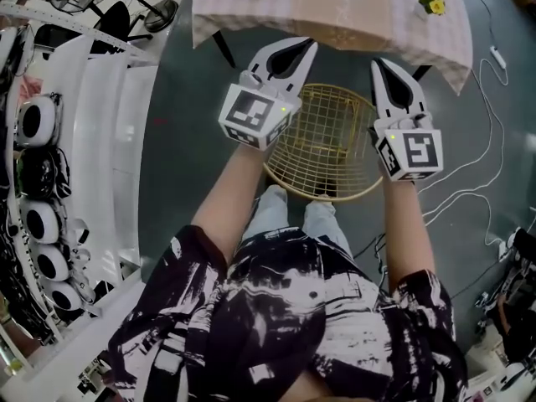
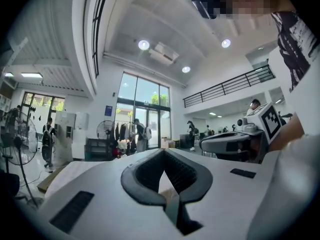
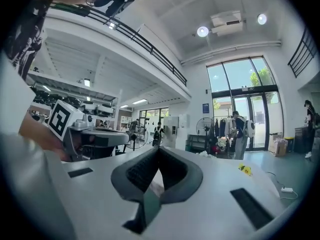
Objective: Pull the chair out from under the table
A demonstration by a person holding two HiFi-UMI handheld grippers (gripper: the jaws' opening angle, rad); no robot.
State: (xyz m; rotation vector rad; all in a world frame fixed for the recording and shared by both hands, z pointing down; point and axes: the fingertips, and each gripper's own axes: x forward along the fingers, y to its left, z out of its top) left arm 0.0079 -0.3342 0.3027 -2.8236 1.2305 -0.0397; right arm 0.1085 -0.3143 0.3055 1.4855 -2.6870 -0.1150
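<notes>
Hovering above the gold wire chair [image 1: 327,145] at the table [image 1: 377,15]'s near edge, your left gripper [image 1: 306,50] and right gripper [image 1: 382,67] both show jaws closed, holding nothing

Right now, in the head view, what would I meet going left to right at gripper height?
shelving → left gripper, shut and empty → chair → right gripper, shut and empty → cables on the floor
</notes>
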